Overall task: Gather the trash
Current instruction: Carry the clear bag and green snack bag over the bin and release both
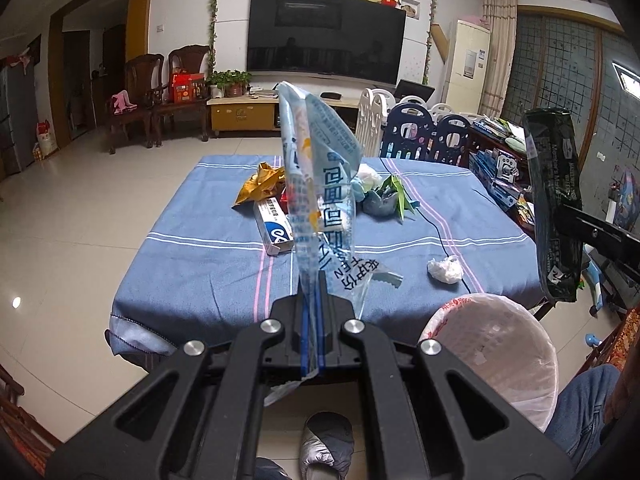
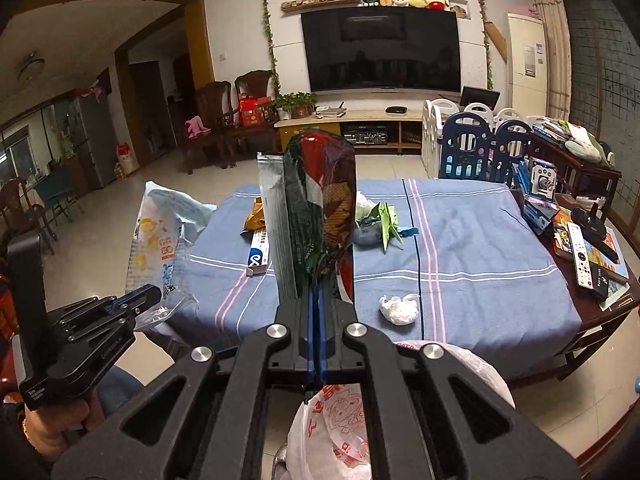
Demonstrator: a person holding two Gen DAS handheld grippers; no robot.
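We've got both grippers loaded: the left gripper is clamped on a pale blue wrapper, the right gripper on a dark green packet. The lined bin sits just below. Next, we swing each over its mouth and release. Crumpled tissue waits on the table.

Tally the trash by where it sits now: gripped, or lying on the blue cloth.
Gripped: 2, pale blue plastic wrapper and dark green foil packet.
On cloth: 3, gold foil wrapper, white-blue carton, crumpled white tissue.
Total: 5
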